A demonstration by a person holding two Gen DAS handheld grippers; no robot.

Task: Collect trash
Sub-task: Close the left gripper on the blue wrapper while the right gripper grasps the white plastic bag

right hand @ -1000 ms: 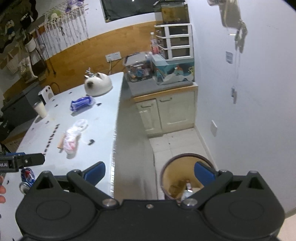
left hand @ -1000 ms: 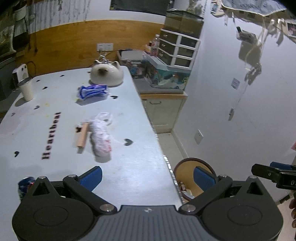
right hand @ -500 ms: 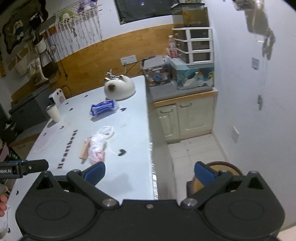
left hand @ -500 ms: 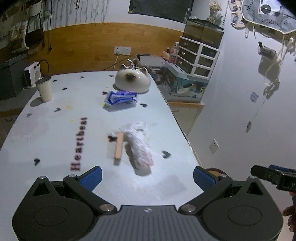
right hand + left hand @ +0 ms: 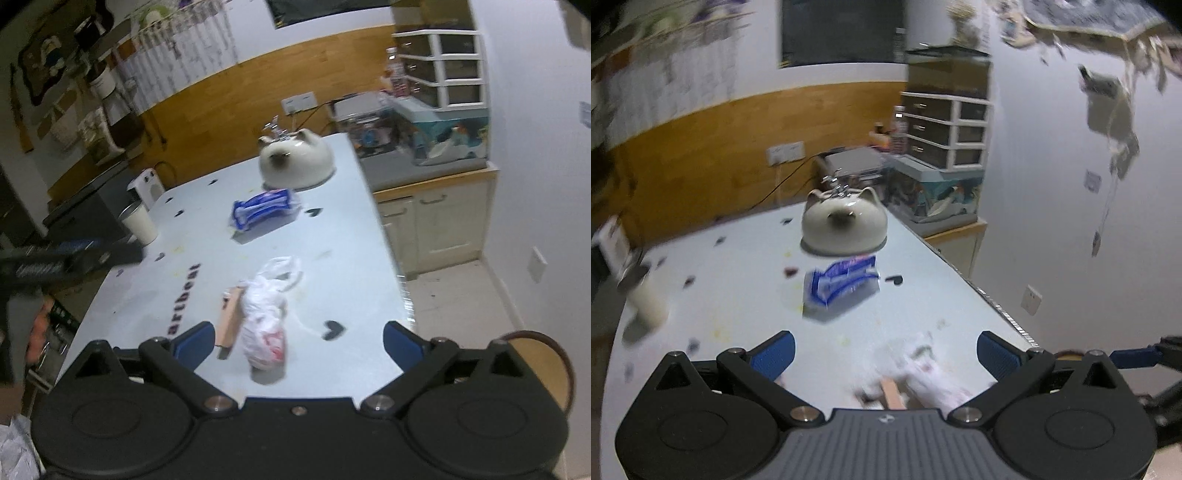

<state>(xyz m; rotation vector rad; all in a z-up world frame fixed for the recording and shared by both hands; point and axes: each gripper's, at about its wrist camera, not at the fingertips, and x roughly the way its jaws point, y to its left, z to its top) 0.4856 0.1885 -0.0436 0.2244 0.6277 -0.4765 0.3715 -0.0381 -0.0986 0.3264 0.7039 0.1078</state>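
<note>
- The right gripper (image 5: 298, 341), blue-padded jaws spread wide and holding nothing, hovers over the near end of the pale blue-grey tabletop (image 5: 347, 266).
- Just beyond its fingers lies a crumpled white plastic bag with red print (image 5: 266, 314), touching a short light wooden stick (image 5: 231, 320) on its left side.
- The left gripper (image 5: 885, 350) is likewise splayed and empty; the same bag (image 5: 923, 373) sits blurred between its pads, low in that view.
- Farther up the table, well apart from the bag, rests a blue-and-white crinkled snack wrapper (image 5: 264, 211), near a cream ceramic cat-faced dome (image 5: 295, 160).
- A round brown-rimmed waste bin (image 5: 543, 365) stands on the floor off the table's right edge.
- The bag looks light, soft and slippery; pinching its bunched middle seems safer than the loose handles.
- The wrapper appears thin and springy, best pinched across its puffed centre; the stick is stiff and narrow, and could roll.
</note>
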